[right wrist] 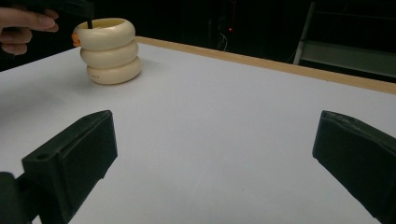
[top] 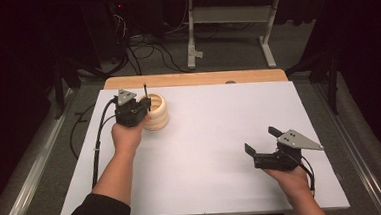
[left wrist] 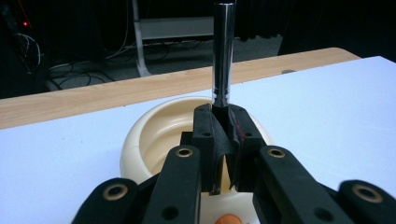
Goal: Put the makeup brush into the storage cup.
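A cream holder (top: pixel 158 113) made of three stacked rings stands on the white sheet at the far left. My left gripper (top: pixel 146 106) hovers over its near rim, shut on a dark, shiny pen-like rod (top: pixel 145 90) that stands upright. In the left gripper view the rod (left wrist: pixel 222 51) rises from between the closed pads of the left gripper (left wrist: pixel 223 126), above the holder's hollow (left wrist: pixel 154 135). My right gripper (top: pixel 259 139) rests open at the near right, nothing between its jaws. From the right gripper (right wrist: pixel 210 154) the holder (right wrist: pixel 111 56) stands far off at the upper left.
The white sheet (top: pixel 206 151) covers a wooden table whose far edge (top: pixel 197 79) shows beyond it. A small orange thing (left wrist: pixel 229 219) sits by the holder's near side; what it is I cannot tell. Table legs and cables lie on the floor behind.
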Demonstrator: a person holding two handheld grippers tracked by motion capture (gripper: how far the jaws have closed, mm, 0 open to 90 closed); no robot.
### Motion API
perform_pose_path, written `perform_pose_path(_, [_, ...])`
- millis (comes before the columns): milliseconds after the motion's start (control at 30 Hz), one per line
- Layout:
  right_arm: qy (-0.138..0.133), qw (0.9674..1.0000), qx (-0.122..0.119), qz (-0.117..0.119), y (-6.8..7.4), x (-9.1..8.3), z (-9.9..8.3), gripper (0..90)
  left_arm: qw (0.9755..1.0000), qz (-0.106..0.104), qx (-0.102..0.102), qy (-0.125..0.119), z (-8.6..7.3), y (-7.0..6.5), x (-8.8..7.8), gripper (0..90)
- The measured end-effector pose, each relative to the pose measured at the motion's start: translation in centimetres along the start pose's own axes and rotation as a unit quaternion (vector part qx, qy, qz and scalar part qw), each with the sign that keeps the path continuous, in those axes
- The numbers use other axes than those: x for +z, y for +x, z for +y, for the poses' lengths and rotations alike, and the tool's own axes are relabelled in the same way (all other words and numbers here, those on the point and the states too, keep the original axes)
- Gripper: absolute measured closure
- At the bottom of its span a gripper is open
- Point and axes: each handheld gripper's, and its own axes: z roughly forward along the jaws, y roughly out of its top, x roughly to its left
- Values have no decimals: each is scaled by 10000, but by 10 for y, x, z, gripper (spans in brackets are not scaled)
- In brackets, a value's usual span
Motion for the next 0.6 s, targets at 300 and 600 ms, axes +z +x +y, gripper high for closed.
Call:
perform_pose_path(300, [-4, 10000, 19, -7, 0, 0, 0, 11, 9999, -57, 77, -48, 1, -2, -2, 598])
perform_pose_path(600, [-9, 10000, -32, -12, 1, 0, 0, 11, 9995, -186, 174, -178, 5, -11, -12, 445])
